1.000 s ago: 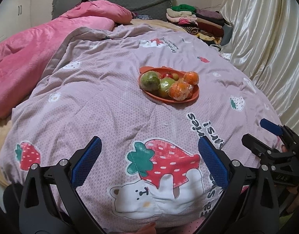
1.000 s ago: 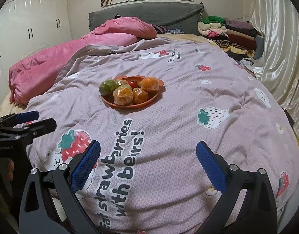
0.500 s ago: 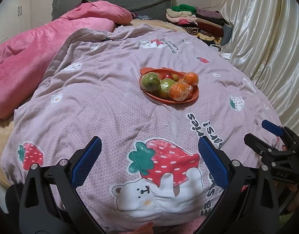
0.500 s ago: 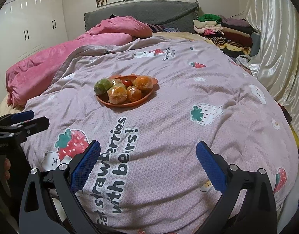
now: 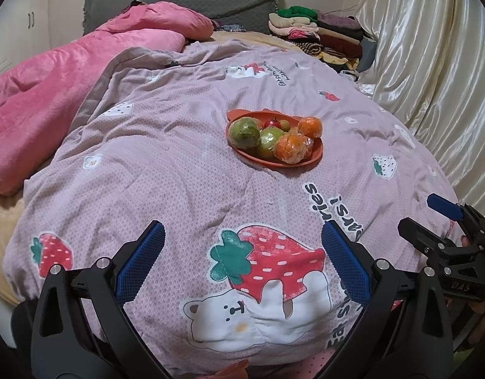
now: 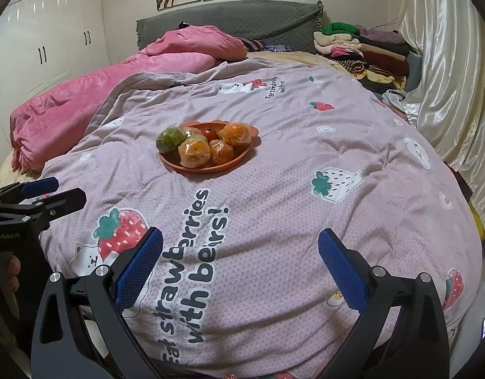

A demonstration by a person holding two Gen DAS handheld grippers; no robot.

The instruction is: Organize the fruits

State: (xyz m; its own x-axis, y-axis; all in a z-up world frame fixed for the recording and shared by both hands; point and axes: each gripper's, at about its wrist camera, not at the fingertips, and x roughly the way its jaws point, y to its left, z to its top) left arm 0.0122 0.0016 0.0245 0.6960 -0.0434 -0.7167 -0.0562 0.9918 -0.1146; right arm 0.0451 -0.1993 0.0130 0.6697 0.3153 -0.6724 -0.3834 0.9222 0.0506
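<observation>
the quilt (image 6: 305,189) is pale mauve with a fine dotted weave, printed with red strawberries, white bears and dark grey lettering. on it sits an orange-red plate (image 6: 239,159); the fruits on the plate are green (image 6: 169,139), orange (image 6: 236,134) and, at the plate's middle, one small red (image 6: 209,133), most under shiny clear wrap. left of the plate lies a plain pink blanket (image 6: 68,107). behind the plate the headboard (image 6: 242,22) is grey. right of the plate hang glossy cream curtains (image 6: 447,63). both grippers, left (image 5: 242,263) and right (image 6: 240,263), are black with blue pads.
</observation>
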